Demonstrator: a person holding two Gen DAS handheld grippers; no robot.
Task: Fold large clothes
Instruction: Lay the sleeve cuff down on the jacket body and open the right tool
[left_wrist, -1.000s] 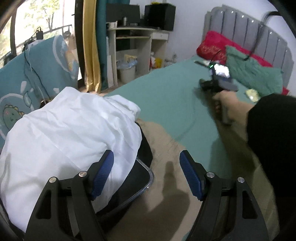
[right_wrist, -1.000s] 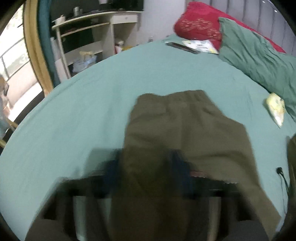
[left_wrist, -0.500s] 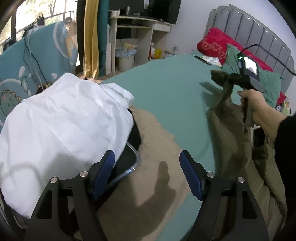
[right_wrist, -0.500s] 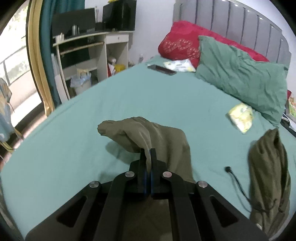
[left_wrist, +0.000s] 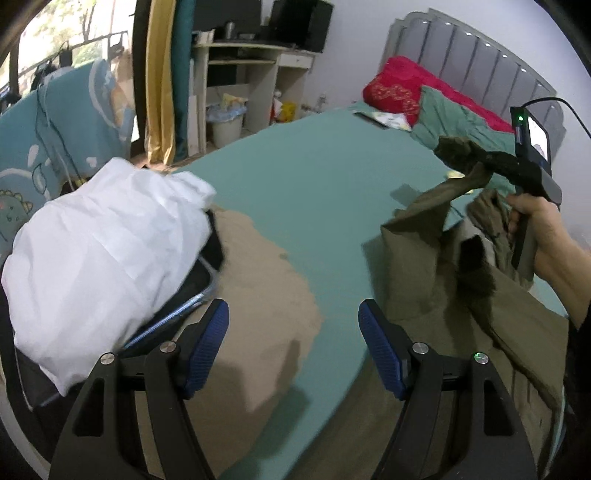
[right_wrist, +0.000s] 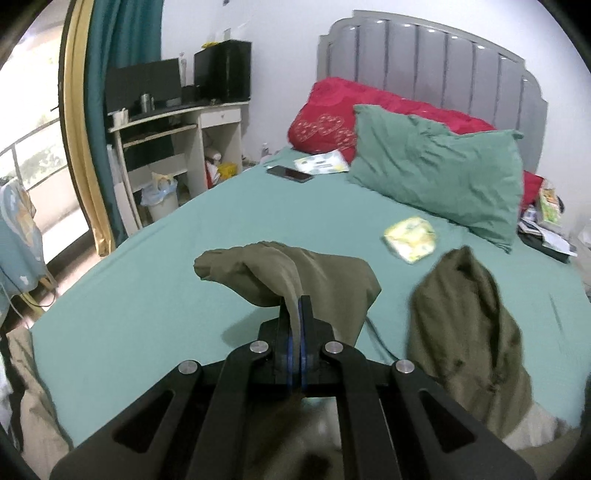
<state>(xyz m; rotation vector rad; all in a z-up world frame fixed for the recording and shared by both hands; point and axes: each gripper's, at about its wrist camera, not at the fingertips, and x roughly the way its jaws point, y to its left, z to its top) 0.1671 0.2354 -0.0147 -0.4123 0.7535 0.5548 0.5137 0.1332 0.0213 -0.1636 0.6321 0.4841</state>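
Observation:
An olive-green garment (left_wrist: 436, 258) lies on the teal bed (left_wrist: 325, 192) at the right. My right gripper (right_wrist: 297, 306) is shut on a fold of the olive garment (right_wrist: 280, 273) and holds it raised above the sheet. It also shows in the left wrist view (left_wrist: 480, 157), held high with cloth hanging from it. My left gripper (left_wrist: 293, 332) is open and empty, low over the bed's near edge, above a tan cloth (left_wrist: 258, 280).
A white garment (left_wrist: 99, 251) is piled over a dark container (left_wrist: 188, 295) at the left. A green pillow (right_wrist: 436, 173), red pillow (right_wrist: 332, 114), phone (right_wrist: 290, 173) and yellow packet (right_wrist: 412, 238) lie towards the headboard. A desk (right_wrist: 166, 125) stands beyond the bed.
My right gripper closed on the olive garment and lifted it up off the sheet, towards me. My left gripper stayed open and shifted slightly right.

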